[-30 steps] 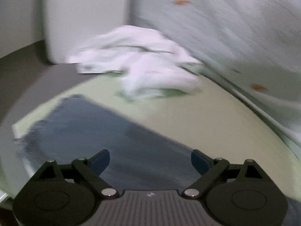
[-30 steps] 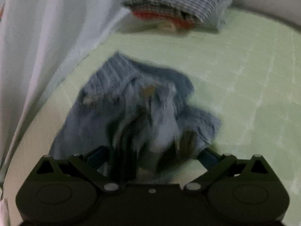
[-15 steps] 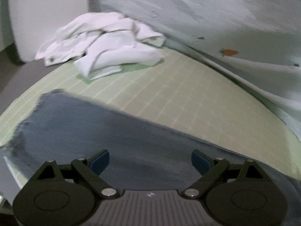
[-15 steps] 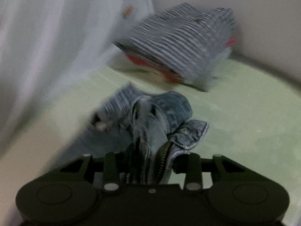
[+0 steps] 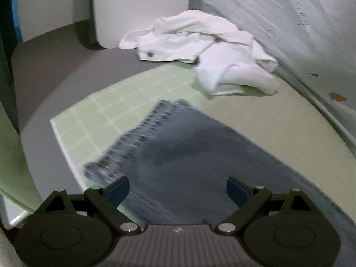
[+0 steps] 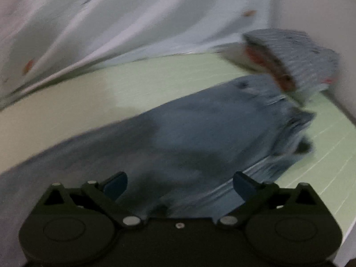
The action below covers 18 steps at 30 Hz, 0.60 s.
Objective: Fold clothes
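Blue jeans (image 5: 195,155) lie stretched across the green gridded mat (image 5: 93,115); their frayed hem shows in the left wrist view, their waist end (image 6: 222,122) in the right wrist view. My left gripper (image 5: 178,189) hangs open just above the leg, its blue pads apart and pressing nothing. My right gripper (image 6: 180,183) is over the upper part of the jeans, its jaws opening wide, with denim below and between them but not pinched. The right wrist view is blurred by motion.
A crumpled white garment (image 5: 209,51) lies at the mat's far end beside a white panel (image 5: 138,6). A folded stack with a striped top (image 6: 293,60) sits by the jeans' waist. A pale carrot-print sheet (image 6: 111,22) hangs along the mat's far side.
The right gripper had closed on the bunched jeans and has since opened; the jeans now lie spread out flat. The left gripper swung back toward the hem end, staying open.
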Available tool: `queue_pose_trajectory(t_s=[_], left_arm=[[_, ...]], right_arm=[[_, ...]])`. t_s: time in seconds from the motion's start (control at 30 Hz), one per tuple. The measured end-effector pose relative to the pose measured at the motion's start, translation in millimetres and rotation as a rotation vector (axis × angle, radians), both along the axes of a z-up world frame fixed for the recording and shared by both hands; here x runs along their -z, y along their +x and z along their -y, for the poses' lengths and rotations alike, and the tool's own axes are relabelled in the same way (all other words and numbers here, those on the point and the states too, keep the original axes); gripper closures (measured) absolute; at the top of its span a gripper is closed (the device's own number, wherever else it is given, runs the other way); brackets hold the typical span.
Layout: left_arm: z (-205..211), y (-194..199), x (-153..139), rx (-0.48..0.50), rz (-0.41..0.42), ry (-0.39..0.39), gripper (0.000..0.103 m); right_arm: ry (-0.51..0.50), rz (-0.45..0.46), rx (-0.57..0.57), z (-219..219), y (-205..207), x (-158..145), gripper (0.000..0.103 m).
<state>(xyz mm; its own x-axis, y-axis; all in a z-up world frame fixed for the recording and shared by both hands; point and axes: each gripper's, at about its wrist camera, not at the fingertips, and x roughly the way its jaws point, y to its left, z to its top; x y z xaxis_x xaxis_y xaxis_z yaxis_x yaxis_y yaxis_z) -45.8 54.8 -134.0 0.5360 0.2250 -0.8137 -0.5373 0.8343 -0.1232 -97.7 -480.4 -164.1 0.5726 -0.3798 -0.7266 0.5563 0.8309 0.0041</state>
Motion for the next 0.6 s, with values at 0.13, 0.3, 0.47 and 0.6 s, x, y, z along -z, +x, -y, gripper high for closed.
queue_pose_trajectory(t_s=[0.13,0.3,0.47,0.6], left_arm=[[-15,-2,15,0.045,-0.033,-0.020,0.009],[-13,6,35,0.104,-0.103,-0.019,0.007],[-13,7,52,0.112,-0.165,-0.044,0.005],[-11,5,59,0.109,-0.204,-0.050,0.003]], right_arm=[[-0.002,-0.023,-0.103,-59,-8,12,0.001],[-0.133,-0.072,-0.270,-108,-16,16,0.000],[-0.180,-0.156,-0.258,-107,-25,20,0.000],[-0.268,-0.237,-0.289,-109,-36,23,0.000]])
